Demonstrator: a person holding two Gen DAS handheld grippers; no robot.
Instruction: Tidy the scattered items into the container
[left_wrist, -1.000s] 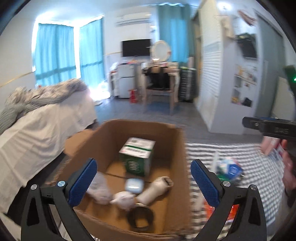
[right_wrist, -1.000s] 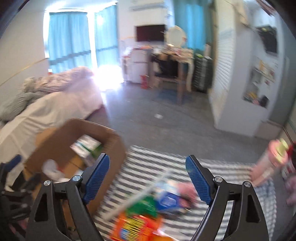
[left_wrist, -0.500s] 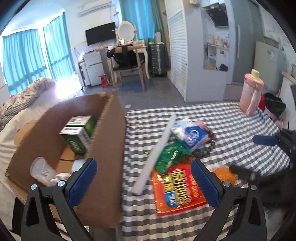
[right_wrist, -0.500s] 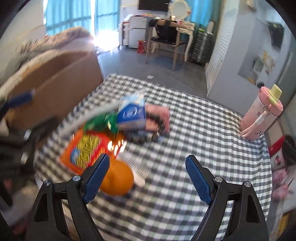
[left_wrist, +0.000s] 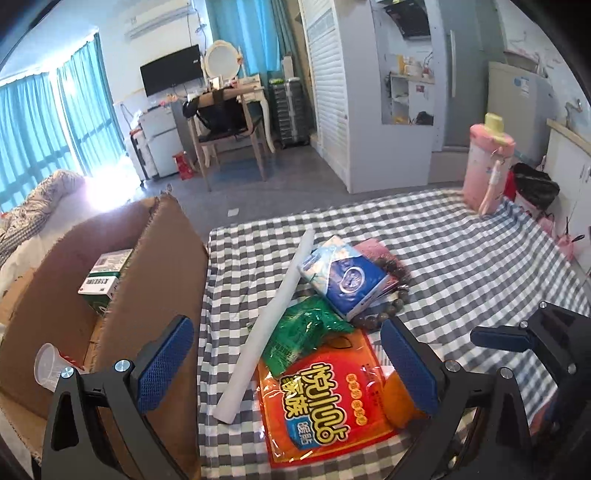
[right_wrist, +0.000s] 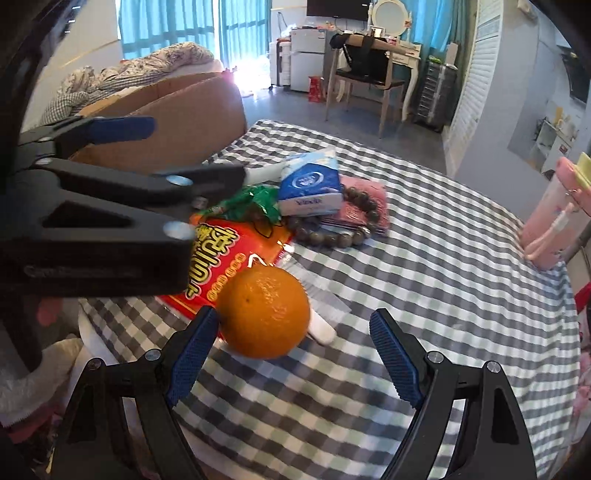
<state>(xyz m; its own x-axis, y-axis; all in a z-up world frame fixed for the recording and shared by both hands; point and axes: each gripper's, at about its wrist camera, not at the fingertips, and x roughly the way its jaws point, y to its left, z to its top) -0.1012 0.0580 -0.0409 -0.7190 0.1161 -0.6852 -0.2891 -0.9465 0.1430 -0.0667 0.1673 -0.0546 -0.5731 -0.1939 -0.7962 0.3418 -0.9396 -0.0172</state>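
Observation:
A heap of loose items lies on the checked cloth: an orange-red pouch (left_wrist: 321, 398), a white tube (left_wrist: 269, 325), a green packet (left_wrist: 303, 332), a blue tissue pack (left_wrist: 347, 277) and a bead bracelet (left_wrist: 384, 314). My left gripper (left_wrist: 288, 363) hangs open over the pouch and tube, holding nothing. The cardboard box (left_wrist: 159, 277) stands just left of it, with a green carton (left_wrist: 103, 280) inside. In the right wrist view an orange (right_wrist: 264, 312) sits by the pouch (right_wrist: 225, 258). It is close ahead of my open right gripper (right_wrist: 293, 356), near its left finger, untouched.
A pink bottle (right_wrist: 554, 218) stands at the cloth's far right edge. A plastic cup (left_wrist: 48, 362) lies in the box. Beyond the table are a chair (left_wrist: 229, 136) and a desk. A bed (right_wrist: 140, 74) lies behind the box. The left gripper's arm (right_wrist: 92, 229) crosses the right view.
Both views have swung from the box and floor down onto the table. Both grippers have sunk toward the heap, and the orange now lies close before the right one. Jaws stay open.

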